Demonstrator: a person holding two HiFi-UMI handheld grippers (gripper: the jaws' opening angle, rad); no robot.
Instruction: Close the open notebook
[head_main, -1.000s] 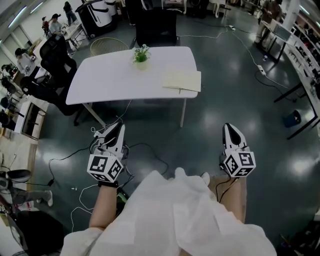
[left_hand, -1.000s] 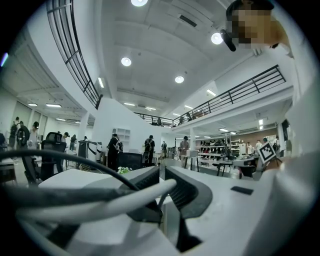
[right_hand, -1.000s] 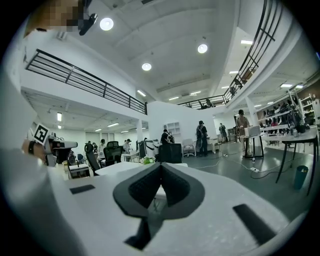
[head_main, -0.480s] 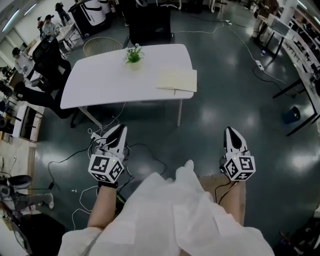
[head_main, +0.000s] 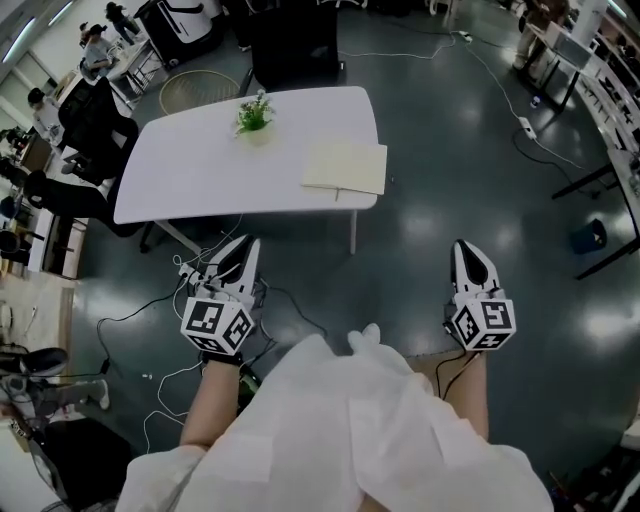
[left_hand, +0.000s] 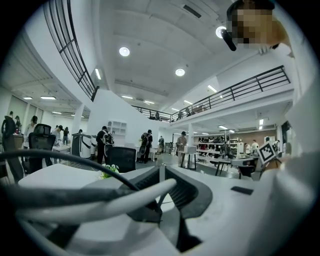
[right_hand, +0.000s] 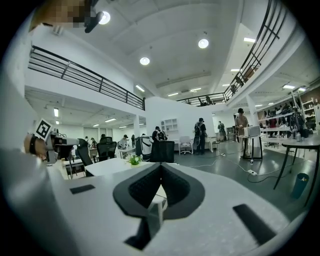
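Note:
The open notebook (head_main: 345, 167) lies flat with pale pages near the right front corner of a white table (head_main: 190, 180). A small potted plant (head_main: 253, 114) stands further back on it. Both grippers hang over the dark floor, short of the table and apart from it. My left gripper (head_main: 243, 246) points at the table's front edge, jaws shut and empty. My right gripper (head_main: 467, 250) is to the right of the table, also shut with nothing in it. In the right gripper view, the plant (right_hand: 134, 160) and tabletop (right_hand: 110, 166) show just over the closed jaws.
Cables (head_main: 290, 300) trail over the floor under and in front of the table. A black chair (head_main: 295, 45) stands at its far side, with office chairs (head_main: 95, 120) and people at the left. Desks line the right wall beside a blue bin (head_main: 588, 236).
Both grippers have moved forward towards the table, still shut. In the head view, the table and notebook have slid down and left, closer to me.

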